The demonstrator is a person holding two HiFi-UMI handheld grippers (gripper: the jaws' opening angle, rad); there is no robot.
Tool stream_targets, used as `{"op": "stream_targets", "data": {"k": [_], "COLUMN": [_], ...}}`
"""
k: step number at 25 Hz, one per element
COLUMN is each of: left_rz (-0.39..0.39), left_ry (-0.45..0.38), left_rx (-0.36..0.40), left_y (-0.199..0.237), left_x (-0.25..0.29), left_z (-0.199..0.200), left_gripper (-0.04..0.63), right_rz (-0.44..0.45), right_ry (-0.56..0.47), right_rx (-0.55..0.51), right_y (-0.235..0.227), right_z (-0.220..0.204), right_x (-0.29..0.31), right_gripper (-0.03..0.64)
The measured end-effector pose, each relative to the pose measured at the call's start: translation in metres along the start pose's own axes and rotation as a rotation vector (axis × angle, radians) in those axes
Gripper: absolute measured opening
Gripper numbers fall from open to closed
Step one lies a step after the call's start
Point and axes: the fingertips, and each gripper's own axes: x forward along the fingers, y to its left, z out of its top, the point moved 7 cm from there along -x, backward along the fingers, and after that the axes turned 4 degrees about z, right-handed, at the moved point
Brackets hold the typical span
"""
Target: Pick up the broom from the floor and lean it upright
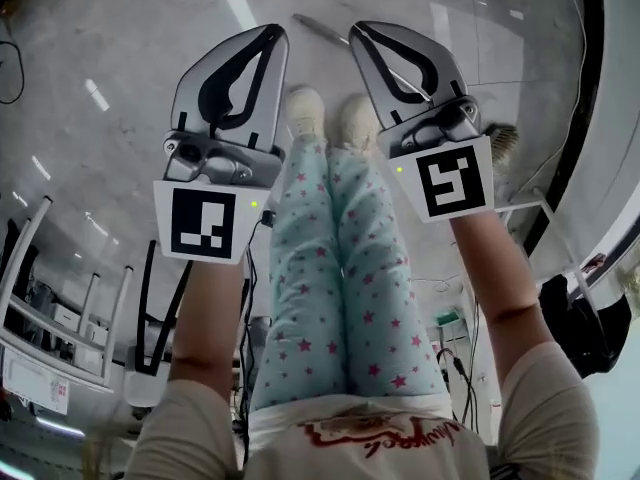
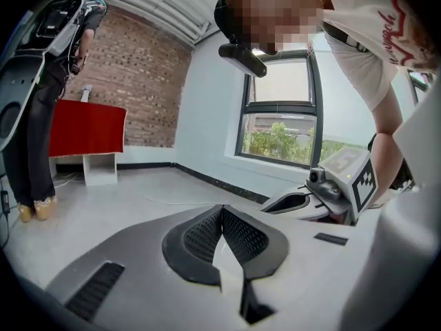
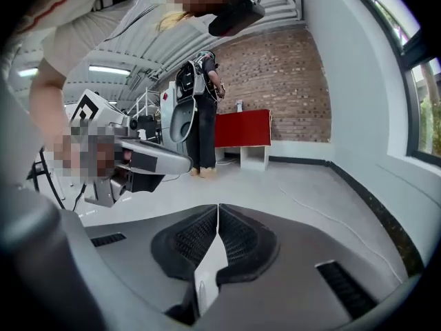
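Ahead of our feet (image 1: 306, 111), the long silver-handled broom (image 1: 322, 30) lies flat on the glossy grey floor (image 1: 120, 58), handle slanting away leftward, bristle head (image 1: 503, 140) nearer our right tool (image 1: 357, 30) than our left tool (image 1: 277, 32), both pinched shut on nothing.

A red cabinet (image 2: 86, 126) stands against a brick wall (image 2: 148, 74), set on a white shelf unit (image 2: 100, 169) that rests on the pale floor (image 2: 124, 202). Just left of the cabinet stands a person (image 2: 31, 129) in dark trousers and tan shoes. Right of the cabinet, past the room's corner, a dark-framed window (image 2: 279, 116) shows green trees (image 2: 275, 143). A thin cable (image 2: 172, 200) lies on the floor to the cabinet's right.
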Motion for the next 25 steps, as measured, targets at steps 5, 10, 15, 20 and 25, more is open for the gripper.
{"op": "stream_targets", "data": {"k": [5,10,15,20,25], "left_rz": [-0.031,-0.040,-0.049,-0.056,-0.082], "left_ry": [0.040,0.048,0.068,0.072,0.092], "left_rx": [0.012,0.022,0.018,-0.006,-0.003], "left_y": [0.003,0.005,0.008,0.014,0.013], "left_x": [0.013,0.018,0.025,0.024,0.027], "left_z": [-0.055,-0.081,-0.105,-0.122,-0.141], "left_gripper": [0.021,0.021,0.021,0.021,0.021], "right_rz": [0.030,0.064,0.121,0.158,0.230], "right_ry": [0.044,0.077,0.166,0.237,0.415], "right_rx": [0.011,-0.034,-0.091,-0.056,-0.078], "right_y": [0.014,0.021,0.022,0.026,0.033], "right_z": [-0.054,-0.086,-0.128,-0.168,-0.237], "right_x": [0.021,0.036,0.058,0.091,0.116], "right_gripper": [0.026,0.026,0.028,0.124,0.151]}}
